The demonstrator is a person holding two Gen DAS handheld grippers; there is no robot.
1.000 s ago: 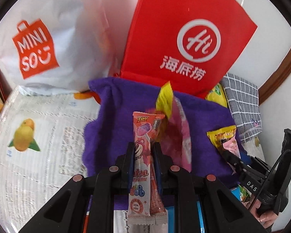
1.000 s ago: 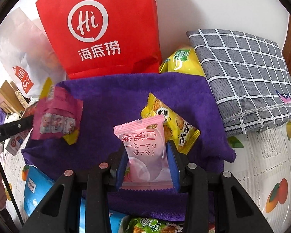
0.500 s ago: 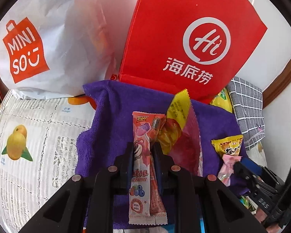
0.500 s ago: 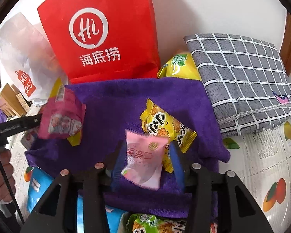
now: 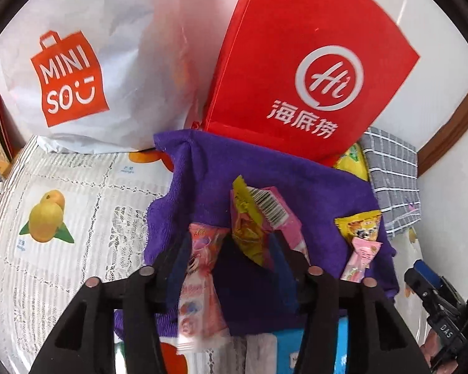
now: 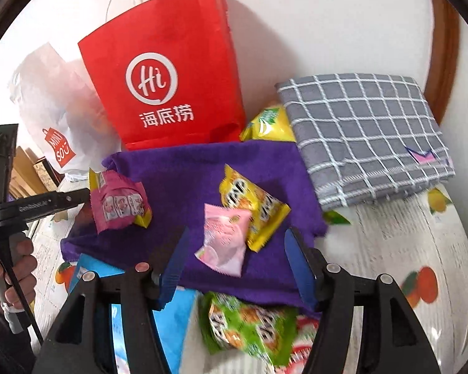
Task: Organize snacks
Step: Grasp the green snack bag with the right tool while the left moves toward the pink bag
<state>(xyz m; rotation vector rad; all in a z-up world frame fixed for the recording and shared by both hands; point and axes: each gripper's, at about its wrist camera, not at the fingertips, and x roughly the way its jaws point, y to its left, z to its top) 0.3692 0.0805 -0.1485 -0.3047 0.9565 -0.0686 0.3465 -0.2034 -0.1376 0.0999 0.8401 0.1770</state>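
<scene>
Left wrist: I see left gripper (image 5: pixel 231 257) released, pink-yellow pack (image 5: pixel 259 215) just ahead. Right gripper (image 6: pixel 235 257) released too, pink packet (image 6: pixel 224 238) loose between its fingers on purple towel (image 6: pixel 177 184).

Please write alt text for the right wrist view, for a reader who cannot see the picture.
The open right gripper hangs over a purple towel, where a pink snack packet lies against a yellow snack packet. Behind the towel stand a red paper bag and a grey checked cloth.
</scene>
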